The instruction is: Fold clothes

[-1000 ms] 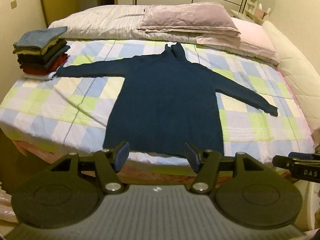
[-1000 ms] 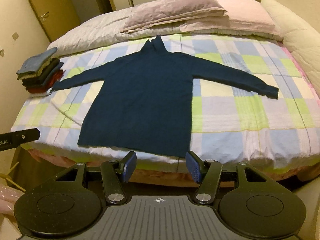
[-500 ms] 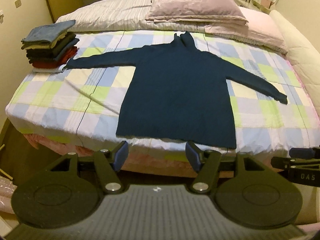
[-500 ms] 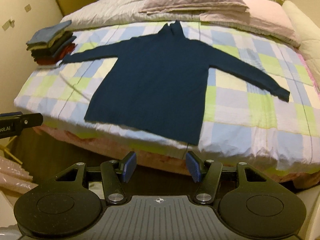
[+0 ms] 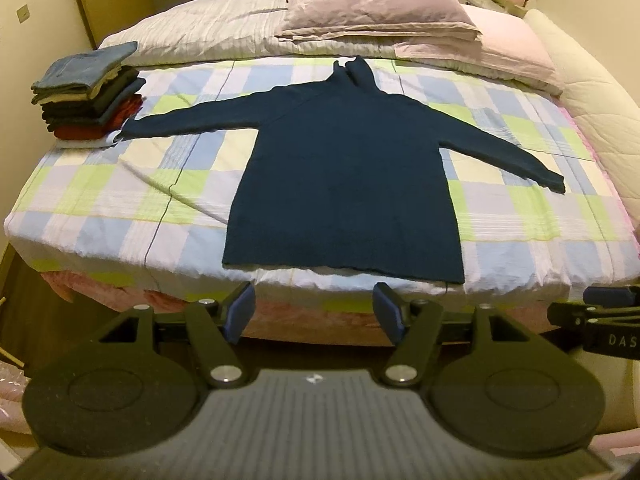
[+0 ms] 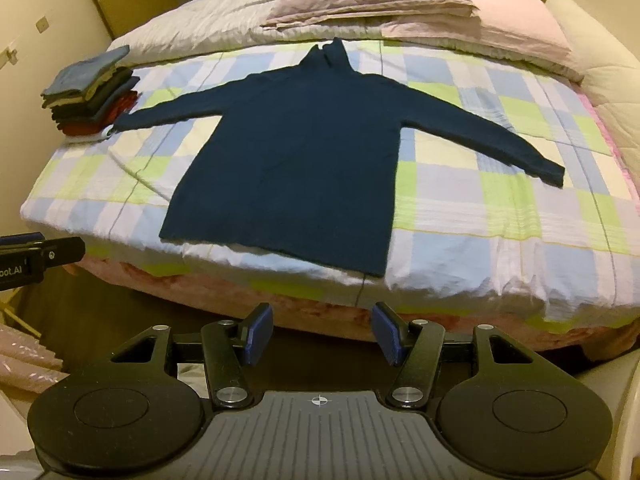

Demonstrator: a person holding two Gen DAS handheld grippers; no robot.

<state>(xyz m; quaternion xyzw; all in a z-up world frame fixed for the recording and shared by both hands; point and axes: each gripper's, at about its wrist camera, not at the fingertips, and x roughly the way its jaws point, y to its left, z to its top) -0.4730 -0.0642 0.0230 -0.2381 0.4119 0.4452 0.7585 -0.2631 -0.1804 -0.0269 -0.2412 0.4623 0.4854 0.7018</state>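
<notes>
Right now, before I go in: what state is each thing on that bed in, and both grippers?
Navy sweater: flat, unfolded, sleeves spread wide.
Stack of clothes: folded, at the bed's left edge; the sweater's cuff reaches its base.
Pillow: lying at the head of the bed.
Left gripper: open, empty, short of the bed.
Right gripper: open, empty, short of the bed.

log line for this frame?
stage: pre-grasp | dark blue knit sweater: flat on checked bedspread, sleeves spread | left hand-held gripper: open | right hand-held gripper: open
</notes>
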